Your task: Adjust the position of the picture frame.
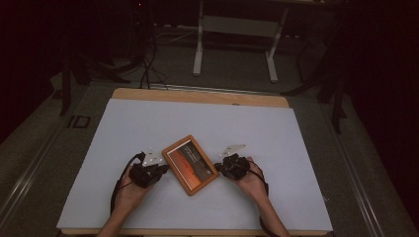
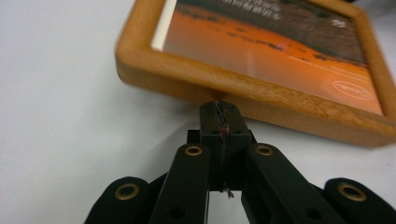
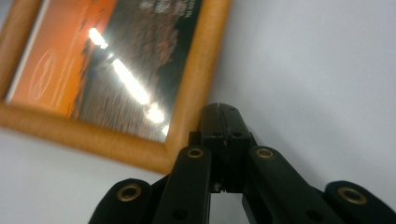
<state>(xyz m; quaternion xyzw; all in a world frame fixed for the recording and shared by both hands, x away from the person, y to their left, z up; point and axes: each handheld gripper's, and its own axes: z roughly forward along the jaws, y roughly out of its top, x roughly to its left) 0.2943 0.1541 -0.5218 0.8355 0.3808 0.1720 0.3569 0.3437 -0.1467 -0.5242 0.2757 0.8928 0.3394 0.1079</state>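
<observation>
A wooden picture frame lies flat on the white worktop, a little below the middle of the high view. It is turned slantways: its long side runs from the upper left down to the lower right.

The left tongs sit just to the left of the frame, at its long edge. In the left gripper view the left tongs are pressed shut with nothing between them, and their tip touches the frame's wooden side. The right tongs sit just to the right of the frame. In the right gripper view they are shut and empty too, with their tip right beside the frame's edge near a corner.

Both hands rest low on the worktop and point inward at the frame, one from each side. They look about equally near. It looks like the two tongs will push or squeeze the frame between them.
</observation>
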